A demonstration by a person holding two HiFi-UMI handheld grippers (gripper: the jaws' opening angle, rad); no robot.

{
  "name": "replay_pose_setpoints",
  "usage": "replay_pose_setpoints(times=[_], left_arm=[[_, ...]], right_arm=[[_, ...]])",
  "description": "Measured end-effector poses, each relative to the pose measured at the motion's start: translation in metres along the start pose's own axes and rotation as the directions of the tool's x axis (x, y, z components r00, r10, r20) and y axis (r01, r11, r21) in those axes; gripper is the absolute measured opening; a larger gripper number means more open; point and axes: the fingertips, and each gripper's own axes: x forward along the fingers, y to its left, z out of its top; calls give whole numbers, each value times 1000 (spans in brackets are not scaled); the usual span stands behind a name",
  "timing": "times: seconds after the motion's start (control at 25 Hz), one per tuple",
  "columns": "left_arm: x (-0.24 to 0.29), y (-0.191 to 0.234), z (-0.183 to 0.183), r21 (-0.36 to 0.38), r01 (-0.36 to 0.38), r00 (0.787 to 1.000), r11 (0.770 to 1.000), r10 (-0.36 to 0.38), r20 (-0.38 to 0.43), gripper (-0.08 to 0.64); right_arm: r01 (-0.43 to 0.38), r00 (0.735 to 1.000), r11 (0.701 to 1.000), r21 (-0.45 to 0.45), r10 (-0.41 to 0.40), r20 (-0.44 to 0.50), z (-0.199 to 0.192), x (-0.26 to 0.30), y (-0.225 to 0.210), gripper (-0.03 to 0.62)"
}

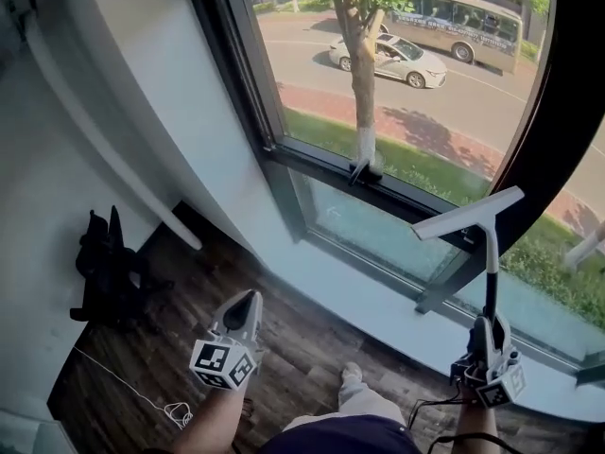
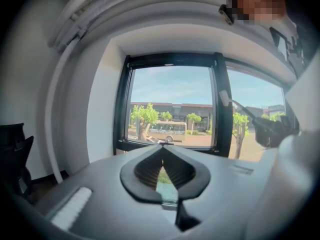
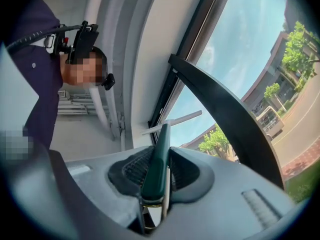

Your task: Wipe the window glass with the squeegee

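Beyond the right claw (image 1: 490,334) clamping its handle, the squeegee (image 1: 468,218) faces the window glass (image 1: 425,112) to wipe; left claw (image 1: 248,301) closed, empty.

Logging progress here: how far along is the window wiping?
Done: the squeegee is gripped by its handle in the right hand-held gripper. In hand: its blade is raised before the window glass; contact is unclear. Left: the wiping itself. The left hand-held gripper is shut, empty.

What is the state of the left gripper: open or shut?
Shut. The left gripper has its fingertips touching at the front, with nothing held between them.
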Motion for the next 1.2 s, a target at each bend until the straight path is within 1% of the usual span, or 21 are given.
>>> replay_pose_setpoints(times=[0.12, 0.2, 0.32, 0.48, 0.6, 0.68, 0.76, 0.84, 0.92, 1.0, 1.08, 1.12, 1.2], left_arm=[[40, 0, 23, -9, 3, 1000, 1000, -3, 5, 3], [56, -2, 38, 4, 20, 1000, 1000, -20, 16, 3], [70, 2, 49, 39, 26, 1000, 999, -27, 13, 3], [90, 18, 59, 44, 17, 999, 999, -19, 39, 3], [110, 28, 66, 47, 37, 997, 998, -39, 59, 3], [124, 31, 72, 60, 67, 995, 996, -71, 65, 3], [140, 34, 81, 75, 94, 991, 993, -100, 88, 3], [159, 39, 88, 74, 117, 986, 990, -125, 114, 3], [176, 44, 90, 68, 155, 979, 986, -162, 120, 3], [194, 50, 86, 74, 202, 974, 977, -208, 89, 3], [214, 59, 76, 71, 238, 969, 969, -242, 44, 3], [224, 64, 72, 70, 252, 966, 965, -255, 35, 3], [241, 75, 71, 74, 278, 959, 958, -281, 26, 3]], right_arm=[[-78, 997, 997, -18, 78, 28, 12, 42, -7, 100], [-104, 994, 994, -26, 105, 24, 8, 55, -20, 101], [-125, 992, 991, -40, 126, 20, -1, 62, -38, 101], [-130, 991, 989, -67, 132, 26, 0, 78, -51, 101], [-109, 992, 991, -83, 113, 49, 3, 89, -52, 101], [-92, 993, 991, -98, 99, 62, 6, 92, -49, 100], [-75, 993, 991, -109, 84, 82, 10, 98, -44, 101], [-42, 993, 993, -110, 54, 108, 12, 108, -40, 100], [3, 994, 991, -134, 12, 111, 1, 106, -47, 101], [41, 993, 987, -157, -24, 114, -9, 108, -49, 100], [58, 992, 981, -188, -36, 121, -4, 128, -36, 100], [66, 991, 977, -203, -40, 129, -1, 139, -30, 100], [114, 981, 976, -186, -81, 174, -2, 146, -30, 100]])
